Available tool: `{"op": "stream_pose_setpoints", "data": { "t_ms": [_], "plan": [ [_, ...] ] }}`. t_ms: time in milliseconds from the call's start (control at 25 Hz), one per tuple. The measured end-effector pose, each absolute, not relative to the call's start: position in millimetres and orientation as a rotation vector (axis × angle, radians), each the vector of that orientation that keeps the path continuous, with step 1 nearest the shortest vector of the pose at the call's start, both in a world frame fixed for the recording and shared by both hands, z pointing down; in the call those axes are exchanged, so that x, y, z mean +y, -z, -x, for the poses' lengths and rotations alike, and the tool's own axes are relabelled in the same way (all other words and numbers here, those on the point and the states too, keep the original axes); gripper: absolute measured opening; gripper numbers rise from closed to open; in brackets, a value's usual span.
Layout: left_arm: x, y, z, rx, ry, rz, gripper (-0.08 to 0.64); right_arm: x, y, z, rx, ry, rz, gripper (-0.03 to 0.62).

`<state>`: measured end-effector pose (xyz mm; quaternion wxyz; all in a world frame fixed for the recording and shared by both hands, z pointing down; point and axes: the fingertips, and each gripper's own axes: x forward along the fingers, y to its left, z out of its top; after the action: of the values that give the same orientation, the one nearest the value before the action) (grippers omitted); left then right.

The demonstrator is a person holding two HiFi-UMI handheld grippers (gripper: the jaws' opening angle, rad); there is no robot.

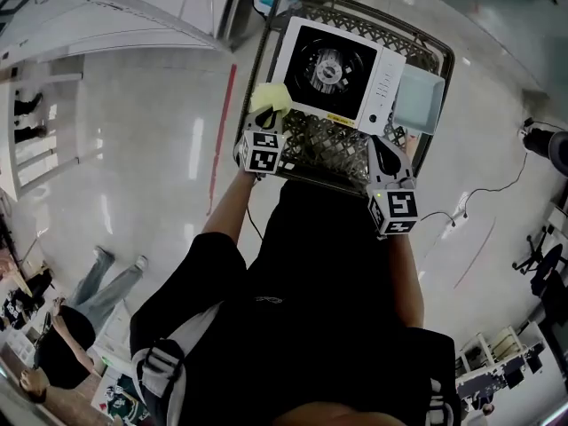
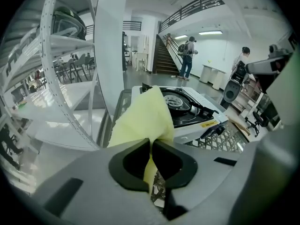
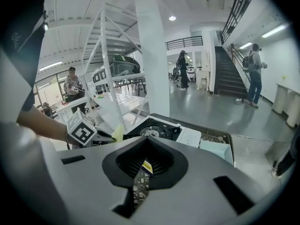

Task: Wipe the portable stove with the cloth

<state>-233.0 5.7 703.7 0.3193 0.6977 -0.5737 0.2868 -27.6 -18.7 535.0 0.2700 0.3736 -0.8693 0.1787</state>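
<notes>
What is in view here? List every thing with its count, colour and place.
portable stove: one, white with a black burner top, on the mesh cart
mesh cart: one, dark metal, in front of the person
tray: one, light blue, on the cart to the right of the stove
cloth: one, yellow, by the stove's near left corner
shelf rack: one, white, left of the cart
staircase: one, dark, far behind the cart
bystanders: several, on the floor around
left gripper: one, grey, shut on the cloth
right gripper: one, grey, shut and empty, at the cart's near edge
</notes>
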Motion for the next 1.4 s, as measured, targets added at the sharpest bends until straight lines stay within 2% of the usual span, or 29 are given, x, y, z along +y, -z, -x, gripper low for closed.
{"op": "stream_pose_setpoints", "data": {
  "t_ms": [440,920,1400],
  "plan": [
    [4,-712,231,-1.487,-0.725,-1.819,0.028,-10,-554,59,-2.334,-0.467,-0.889,0.006],
    [5,-707,206,-1.409,-0.721,-1.883,0.101,-5,-555,59,-2.330,-0.476,-0.879,0.005],
    [1,-705,170,-1.390,-0.743,-1.903,0.104,-4,-554,28,-2.324,-0.487,-0.910,0.006]
  ]
}}
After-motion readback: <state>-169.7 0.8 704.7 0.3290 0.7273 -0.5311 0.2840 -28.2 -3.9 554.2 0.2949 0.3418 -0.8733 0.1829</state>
